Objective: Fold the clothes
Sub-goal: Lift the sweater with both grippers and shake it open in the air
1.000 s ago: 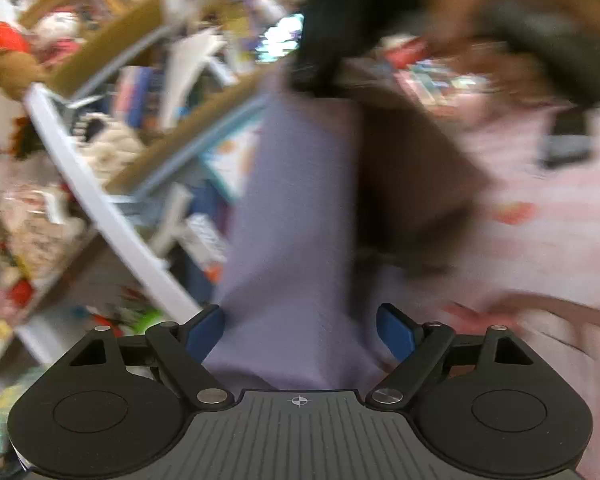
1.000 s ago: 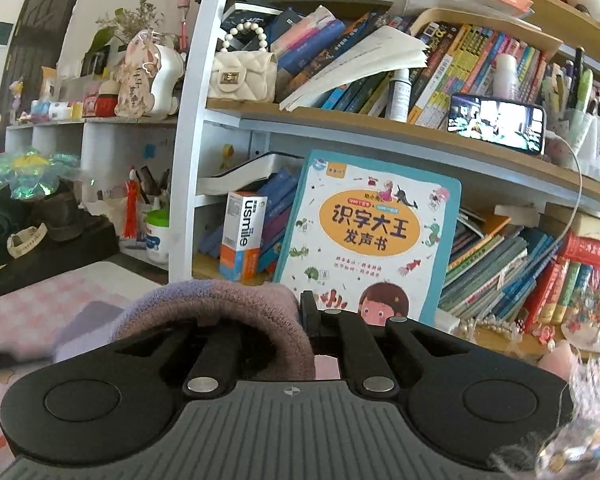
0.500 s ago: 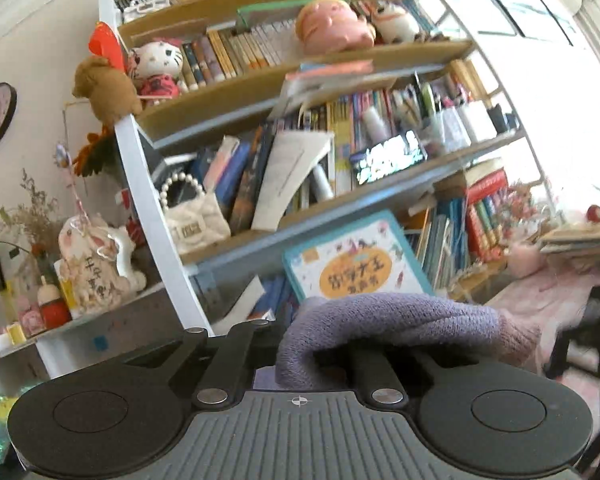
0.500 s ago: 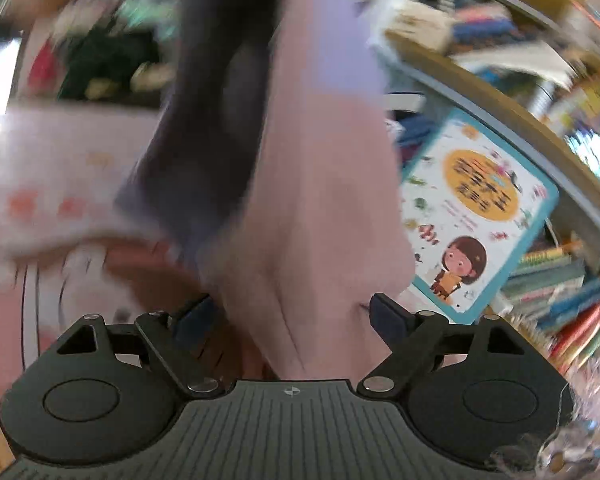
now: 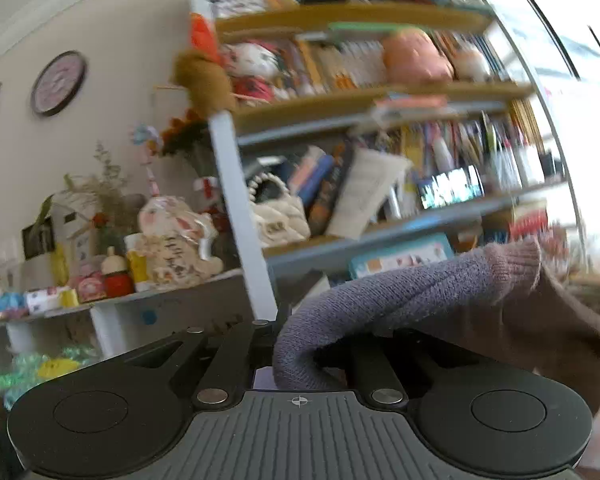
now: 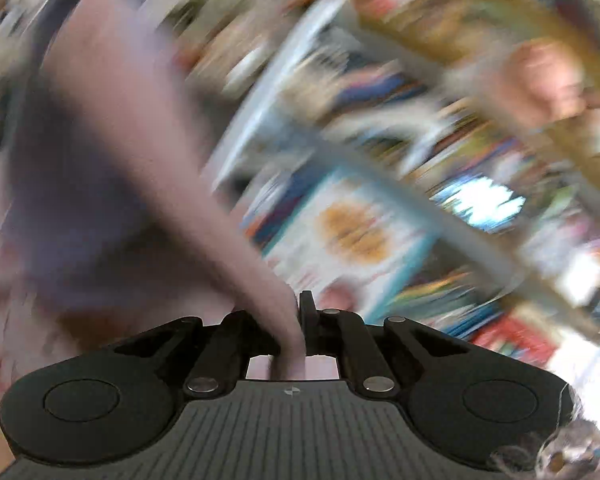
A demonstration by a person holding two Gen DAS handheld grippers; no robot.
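A purple-grey knitted garment (image 5: 420, 288) bulges over my left gripper (image 5: 300, 332), which is shut on a fold of it; the cloth hides the fingertips and drops away at the right as a brownish flap. In the blurred right wrist view the same garment (image 6: 120, 140) stretches up and to the left from my right gripper (image 6: 298, 312), whose jaws are shut on a narrow edge of the cloth. Both grippers hold the garment up in the air in front of the bookshelf.
A crowded bookshelf (image 5: 380, 96) with a white upright post (image 5: 240, 216) fills the background. On it sit a cream handbag (image 5: 276, 220), a lit phone screen (image 5: 452, 192) and a teal picture book (image 6: 352, 236). A lucky-cat figure (image 5: 172, 236) and a wall clock (image 5: 59, 83) lie to the left.
The left gripper closed on the garment a second ago and has since lifted it. The right gripper let go, opened around the hanging cloth, then shut on its edge while rolling.
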